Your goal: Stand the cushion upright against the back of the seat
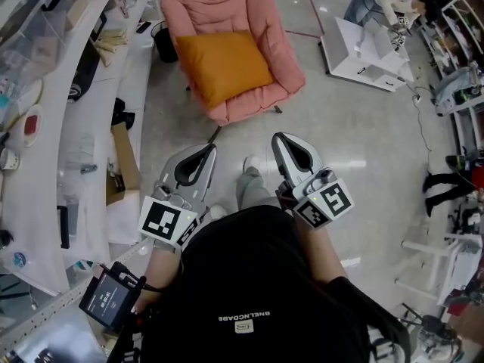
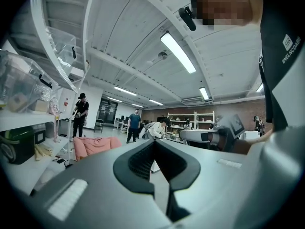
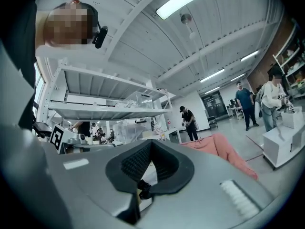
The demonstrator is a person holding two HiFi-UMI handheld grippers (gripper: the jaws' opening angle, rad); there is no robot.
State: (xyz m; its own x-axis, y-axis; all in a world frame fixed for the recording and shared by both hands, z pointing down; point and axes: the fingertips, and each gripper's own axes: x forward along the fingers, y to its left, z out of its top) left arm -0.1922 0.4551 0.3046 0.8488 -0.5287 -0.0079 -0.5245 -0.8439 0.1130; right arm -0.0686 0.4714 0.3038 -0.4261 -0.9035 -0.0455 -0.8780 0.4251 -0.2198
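- The cushion (image 1: 223,65) is orange, square and plump, with smooth fabric and soft corners.
- It lies flat on the pan of the pink seat (image 1: 261,13). Its upper edge is near the quilted backrest and one corner points toward the seat's front rim.
- The pink padding shows all round the cushion, with the raised sides of the seat flanking it.
- The left gripper (image 1: 206,153) is clenched with nothing between its jaws; its own view shows the tips meeting.
- The right gripper (image 1: 281,141) is likewise closed tight and empty.
- Both grippers are held level in front of the person, pointing toward the seat and well apart from it.
- Bare grey floor (image 1: 355,165) lies open between the grippers and the seat's front.
- A white shelf rack (image 1: 57,127) runs down the left side, with a cardboard box (image 1: 125,161) beside it.
- A dark container (image 1: 162,44) stands just beside the seat's left side.
- A white unit (image 1: 363,51) stands to the right of the seat, clear of it.
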